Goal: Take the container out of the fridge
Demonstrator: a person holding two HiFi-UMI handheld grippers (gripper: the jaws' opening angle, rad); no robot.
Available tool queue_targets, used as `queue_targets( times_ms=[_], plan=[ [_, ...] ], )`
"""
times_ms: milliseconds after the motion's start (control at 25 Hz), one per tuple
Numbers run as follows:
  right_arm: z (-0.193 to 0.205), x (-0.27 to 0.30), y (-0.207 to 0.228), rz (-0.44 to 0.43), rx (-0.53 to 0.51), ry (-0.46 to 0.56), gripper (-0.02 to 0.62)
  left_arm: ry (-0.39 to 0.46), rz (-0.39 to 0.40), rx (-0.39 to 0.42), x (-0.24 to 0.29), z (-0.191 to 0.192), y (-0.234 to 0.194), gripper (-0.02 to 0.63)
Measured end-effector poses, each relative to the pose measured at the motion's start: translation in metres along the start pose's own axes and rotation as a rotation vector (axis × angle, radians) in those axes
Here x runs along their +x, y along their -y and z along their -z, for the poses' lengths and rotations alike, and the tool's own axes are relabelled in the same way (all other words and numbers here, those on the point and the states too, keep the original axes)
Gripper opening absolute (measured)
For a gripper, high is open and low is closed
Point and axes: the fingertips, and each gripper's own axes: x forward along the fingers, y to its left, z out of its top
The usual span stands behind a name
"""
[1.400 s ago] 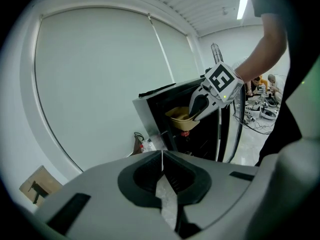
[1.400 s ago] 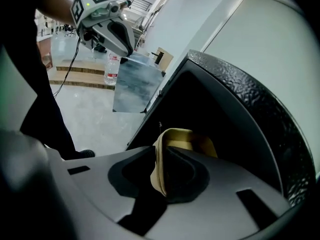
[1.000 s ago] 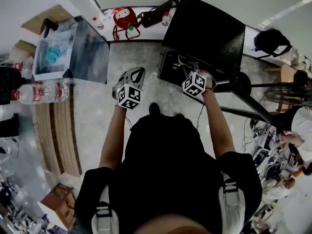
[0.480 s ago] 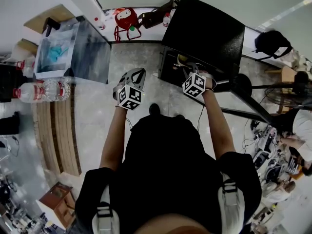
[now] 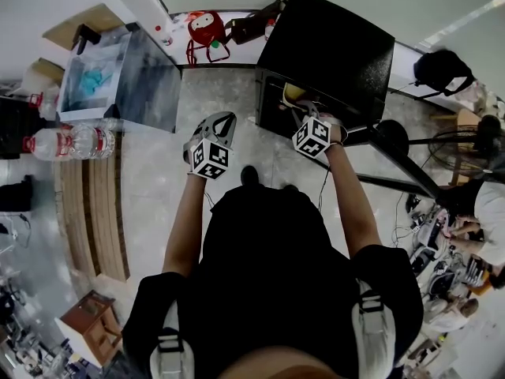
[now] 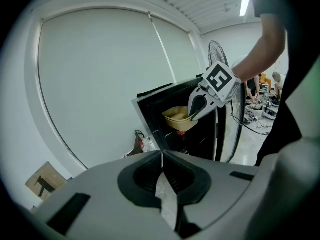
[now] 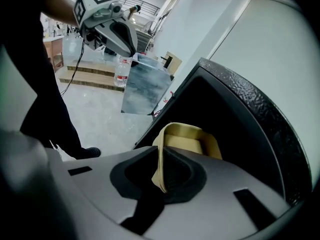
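Risk, slipping: the right gripper [image 7: 161, 176] has only one thin side wall of the shallow tan plastic container [image 7: 192, 141], so I would expect the far side to sag as the container comes out. A tilt like that could work the wall loose from the pinch.
Risk, snagging: a sagging container could also catch on the front edge of the small black fridge [image 5: 331, 46] and be pulled free, dropping to the floor. From where I stand, whether it has anything in it to spill cannot be told.
Container: it sits just inside the fridge's open front, in the upper part of the opening, near the front edge.
Right gripper: clenched on the container's near wall, which stands upright between the two jaws. The jaws are nearly together, with only the thin wall between them.
Left gripper [image 6: 161, 156]: jaws pressed together with nothing between them. It hangs in the air in front of the fridge, beside the right gripper, touching neither fridge nor container.
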Motion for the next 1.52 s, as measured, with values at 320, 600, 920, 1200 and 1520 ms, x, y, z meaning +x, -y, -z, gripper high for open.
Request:
queue_targets(
  times_ms=[320,600,920,1200,1520],
  plan=[
    [0.003,-0.015,-0.008,-0.006,-0.067,0.017,0.028,-0.007,-0.020,-0.015,-0.008,-0.010,0.022,0.025],
    [0.017,-0.034,-0.019,-0.033,-0.102,0.043,0.028,-0.019,-0.054,-0.038,-0.018,-0.022,0.049,0.025],
    [0.024,-0.057,-0.034,-0.064,-0.150,0.093,0.028,-0.033,-0.099,-0.072,-0.032,-0.037,0.089,0.025],
    [0.030,-0.073,-0.055,-0.105,-0.203,0.149,0.028,-0.075,-0.155,-0.118,-0.053,-0.037,0.128,0.025],
    [0.040,-0.093,-0.096,-0.179,-0.271,0.212,0.028,-0.136,-0.221,-0.182,-0.080,-0.032,0.180,0.025]
  ],
)
